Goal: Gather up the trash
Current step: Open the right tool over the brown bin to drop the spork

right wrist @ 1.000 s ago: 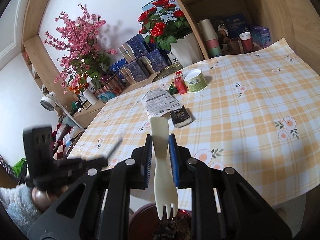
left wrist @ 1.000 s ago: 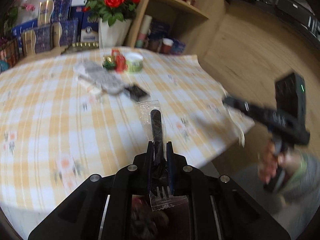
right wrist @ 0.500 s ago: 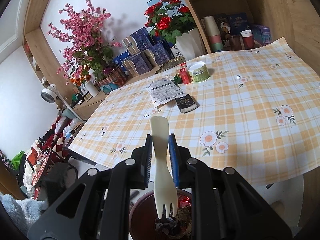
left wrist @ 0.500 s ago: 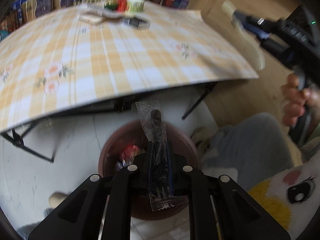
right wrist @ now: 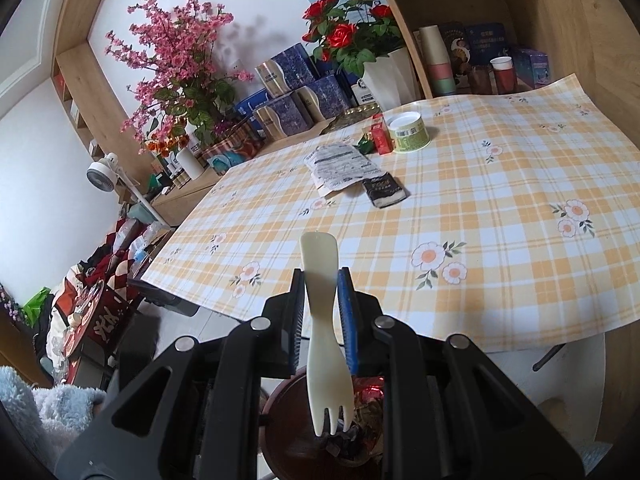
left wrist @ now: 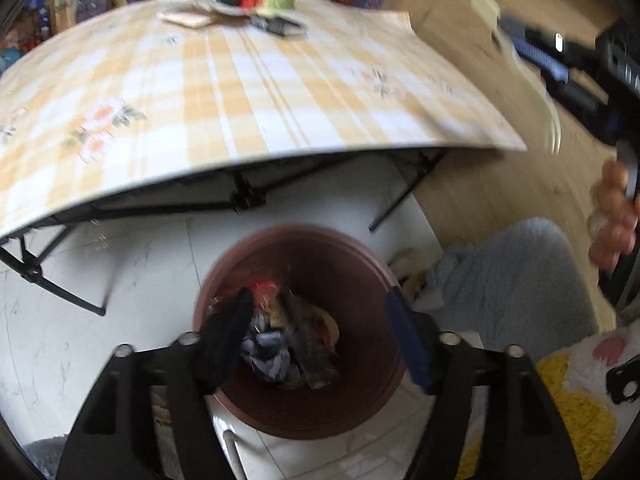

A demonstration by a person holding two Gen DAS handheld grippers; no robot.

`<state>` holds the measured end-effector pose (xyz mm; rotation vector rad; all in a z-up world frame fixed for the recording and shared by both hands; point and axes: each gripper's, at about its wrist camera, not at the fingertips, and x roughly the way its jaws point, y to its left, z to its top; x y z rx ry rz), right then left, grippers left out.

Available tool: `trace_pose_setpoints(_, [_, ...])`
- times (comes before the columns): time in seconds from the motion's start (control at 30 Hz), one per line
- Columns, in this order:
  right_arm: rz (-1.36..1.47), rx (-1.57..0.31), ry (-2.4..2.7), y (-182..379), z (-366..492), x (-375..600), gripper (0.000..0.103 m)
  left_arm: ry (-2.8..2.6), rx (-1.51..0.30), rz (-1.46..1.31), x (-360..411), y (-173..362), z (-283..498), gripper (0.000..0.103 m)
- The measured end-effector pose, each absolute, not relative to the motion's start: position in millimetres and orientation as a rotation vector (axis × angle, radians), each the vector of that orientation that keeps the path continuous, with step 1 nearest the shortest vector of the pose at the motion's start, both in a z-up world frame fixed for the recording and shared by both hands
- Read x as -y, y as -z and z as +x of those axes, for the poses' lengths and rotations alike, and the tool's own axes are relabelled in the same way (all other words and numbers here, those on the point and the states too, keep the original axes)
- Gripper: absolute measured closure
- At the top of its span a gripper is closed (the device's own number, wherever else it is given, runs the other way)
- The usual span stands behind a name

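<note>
— While the left tongs (left wrist: 316, 336) hang over the brown bin (left wrist: 360, 408) on the floor, how do they stand?

— Spread wide, with nothing between the fingers. Directly below the gap lies crumpled trash (left wrist: 288, 336) in the bin: a red scrap, dark wrappers, something bluish. It's blurred, so I can't pick out single pieces.

— And further right?

— The right tongs (right wrist: 320, 296) are clamped on a cream plastic fork (right wrist: 324, 320). Its handle sticks up past the fingertips, and the prongs point down at the bin below, just above the rubbish there.

— Anything left on the counter (right wrist: 480, 216)?

— Yes, well away from both tongs, toward the far side of the checked cloth: a printed paper wrapper (right wrist: 340, 166), a small black packet (right wrist: 384, 190) just beside it, then a red carton (right wrist: 380, 136) and a green-labelled tub (right wrist: 410, 132) close together. A pot of red roses (right wrist: 356, 40) stands behind them by the shelf.
</note>
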<state>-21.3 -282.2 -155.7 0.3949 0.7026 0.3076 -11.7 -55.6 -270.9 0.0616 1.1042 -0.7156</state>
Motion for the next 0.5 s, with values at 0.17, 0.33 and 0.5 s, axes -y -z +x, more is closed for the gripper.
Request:
trace_pose_setpoints(0.17, [0.380,-0.743,-0.337,165.6,-24.6,267.6,0.083,0.618,-1.000,-0.004,35.5,244.9,-5.2,0.015])
trace_pose_setpoints(0.33, [0.364,-0.793,-0.387,176.2,-29.0,247.0,0.083,0.525,-0.888,-0.092,10.0,216.6,0.2,0.009])
trace_pose_setpoints(0.5, [0.354,-0.851,-0.426,189.4,-31.7,228.9,0.083,0.449,-0.796,-0.089,-8.5,199.3,-2.6,0.006])
